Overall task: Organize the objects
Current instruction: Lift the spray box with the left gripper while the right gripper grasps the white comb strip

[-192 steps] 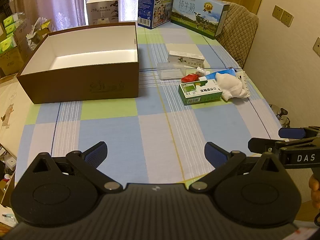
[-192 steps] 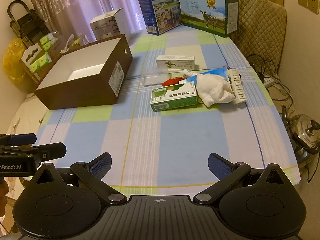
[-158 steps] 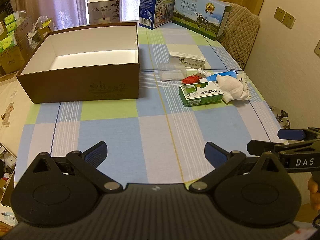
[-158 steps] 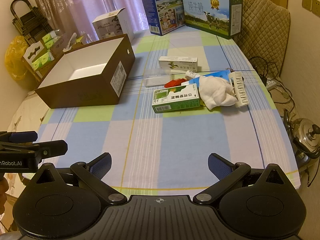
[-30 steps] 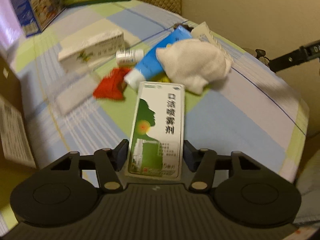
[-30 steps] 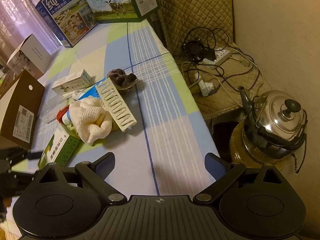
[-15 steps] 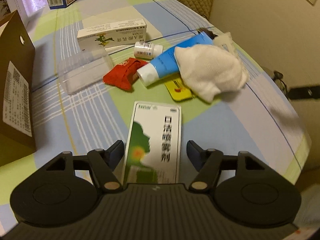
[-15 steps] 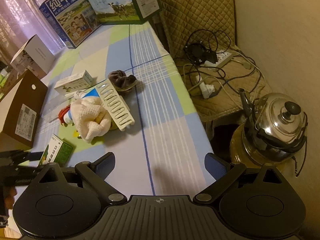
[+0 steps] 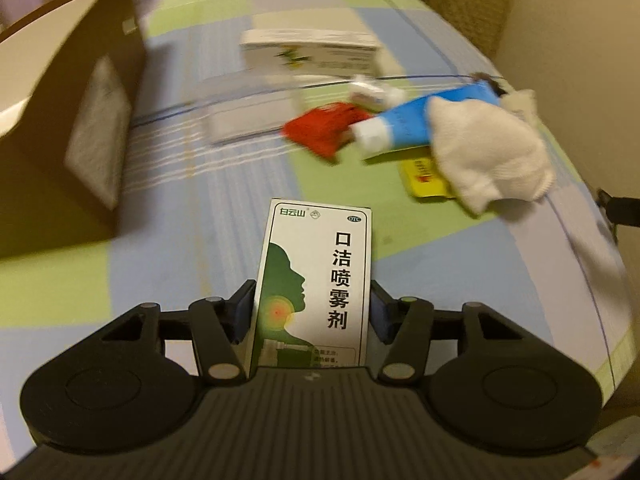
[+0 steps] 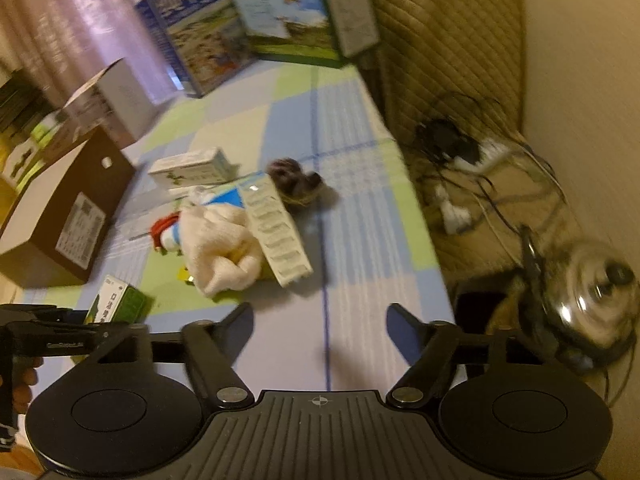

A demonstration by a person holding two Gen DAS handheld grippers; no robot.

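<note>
The left gripper [image 9: 312, 312] is clamped on a green-and-white cardboard medicine box [image 9: 314, 280], its blue-padded fingers pressing the box's two long sides. The box's near end is hidden behind the gripper body, so how far back it reaches cannot be told. From the right wrist view the same box [image 10: 120, 300] shows only as a corner past the black arm of the left gripper, over the checked blue-and-green tablecloth [image 10: 352, 216]; whether it touches the cloth cannot be told.

The right gripper [image 10: 320, 320] hangs with its jaws spread wide and nothing between them, over the table's near edge.

Both views are smeared by motion. Beyond the held box lies a heap: a white knitted cloth [image 9: 488, 152] covers part of a blue tube with a white cap [image 9: 404, 128] and a yellow flat packet [image 9: 424, 176], whose far part is out of sight. A red crumpled pouch [image 9: 324, 130] lies just beside the tube's cap. A clear plastic case [image 9: 248, 120] is barely legible through the blur. The brown cardboard storage box [image 9: 68, 136] is cut off at the left edge, its inside mostly hidden.
</note>
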